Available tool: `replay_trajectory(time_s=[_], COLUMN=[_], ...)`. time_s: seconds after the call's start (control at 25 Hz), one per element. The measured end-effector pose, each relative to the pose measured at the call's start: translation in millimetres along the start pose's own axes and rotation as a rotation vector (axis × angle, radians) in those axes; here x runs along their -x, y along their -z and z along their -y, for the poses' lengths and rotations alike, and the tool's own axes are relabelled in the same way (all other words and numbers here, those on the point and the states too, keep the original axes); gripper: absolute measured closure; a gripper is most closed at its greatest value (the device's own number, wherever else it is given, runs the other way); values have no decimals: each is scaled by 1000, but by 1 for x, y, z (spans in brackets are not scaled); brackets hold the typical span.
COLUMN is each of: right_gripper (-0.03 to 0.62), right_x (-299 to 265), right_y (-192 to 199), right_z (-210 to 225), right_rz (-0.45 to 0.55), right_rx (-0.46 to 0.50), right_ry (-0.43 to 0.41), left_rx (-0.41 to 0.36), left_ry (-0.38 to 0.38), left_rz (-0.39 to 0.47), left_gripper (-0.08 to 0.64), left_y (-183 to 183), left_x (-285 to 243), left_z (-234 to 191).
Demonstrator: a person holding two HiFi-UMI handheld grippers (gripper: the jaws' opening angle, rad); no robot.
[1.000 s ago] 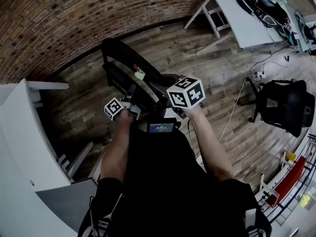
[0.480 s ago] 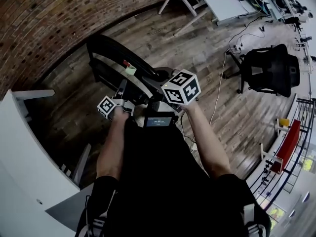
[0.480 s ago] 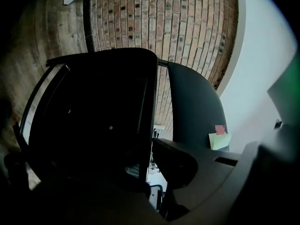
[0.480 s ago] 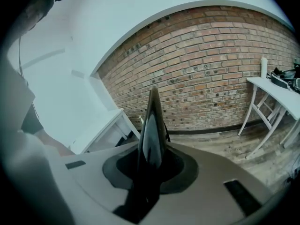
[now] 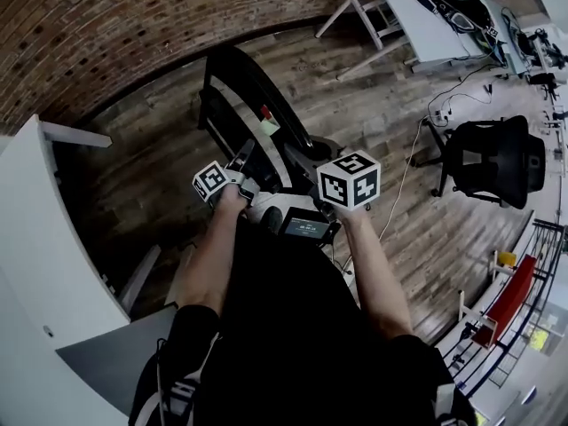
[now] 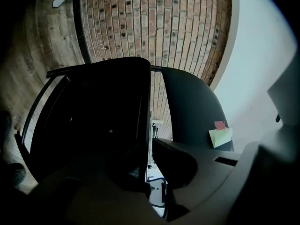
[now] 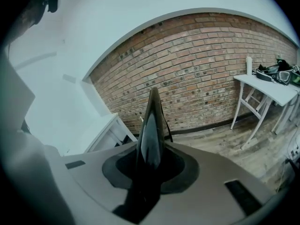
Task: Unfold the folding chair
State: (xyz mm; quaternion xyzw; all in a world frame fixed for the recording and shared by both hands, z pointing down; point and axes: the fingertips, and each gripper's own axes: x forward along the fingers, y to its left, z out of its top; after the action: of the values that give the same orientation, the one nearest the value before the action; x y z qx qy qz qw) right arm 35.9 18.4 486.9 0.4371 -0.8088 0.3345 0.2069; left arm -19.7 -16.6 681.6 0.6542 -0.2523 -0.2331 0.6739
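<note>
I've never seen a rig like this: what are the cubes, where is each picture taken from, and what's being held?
A person holds a two-jaw tool in each hand; the patterned cubes are part of those tools. The head view looks down from the person's head onto a wooden floor, with a black folding chair near a brick wall. The other two views look along each tool's jaws. The right gripper is clamped on a thin black chair edge. The left gripper is shut beside a dark chair panel; whether it pinches it is too dark to tell.
</note>
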Motion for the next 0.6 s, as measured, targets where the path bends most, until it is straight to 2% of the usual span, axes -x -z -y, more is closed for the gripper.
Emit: replay_trajectory(time_s=[0.28,0.4,0.6], right_gripper=[499,499,497], right_x=[9,8,14], right_y=[10,9,12], right_z=[-2,2,0], right_rz=[31,27,32], right_rx=[-72,-82,-91], right_ry=[36,42,45], left_rx=[-30,-3,-14], left_ry=[-67,-76,-82], left_rz=[-79,-60,-4], left_gripper=[528,528,526], left_y=[11,13,29], left_x=[-4,-4,-2], left_z=[-3,-5,-1])
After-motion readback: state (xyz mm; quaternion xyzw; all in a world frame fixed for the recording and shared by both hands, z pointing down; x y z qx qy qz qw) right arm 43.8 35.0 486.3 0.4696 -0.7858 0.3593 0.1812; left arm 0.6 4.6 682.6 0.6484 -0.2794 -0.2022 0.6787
